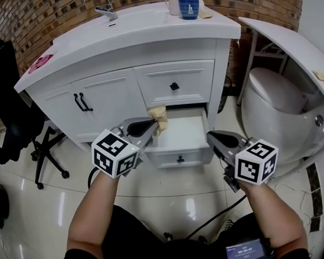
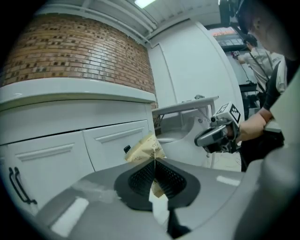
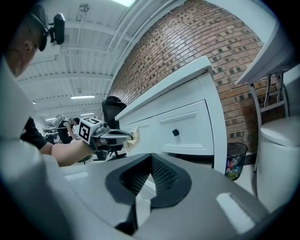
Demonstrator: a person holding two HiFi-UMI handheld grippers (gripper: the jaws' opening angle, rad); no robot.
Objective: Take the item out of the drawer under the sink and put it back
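The lower drawer (image 1: 182, 135) of the white sink cabinet (image 1: 121, 53) stands pulled out, and its inside looks bare. My left gripper (image 1: 154, 126) is shut on a tan paper packet (image 1: 157, 115), holding it over the drawer's left back corner. In the left gripper view the packet (image 2: 143, 150) sticks up from between the closed pads (image 2: 166, 178). My right gripper (image 1: 212, 137) hangs by the drawer's right front corner, shut with nothing in it. From the right gripper view I see the left gripper (image 3: 123, 137) and the packet (image 3: 134, 137) before the cabinet.
The upper drawer (image 1: 174, 84) is closed, as are two cabinet doors (image 1: 81, 102) to the left. Cups (image 1: 188, 7) and a faucet (image 1: 107, 10) are on the counter. A white toilet (image 1: 273, 105) is close on the right, a black chair (image 1: 11, 106) on the left, a bin (image 3: 233, 159) by the wall.
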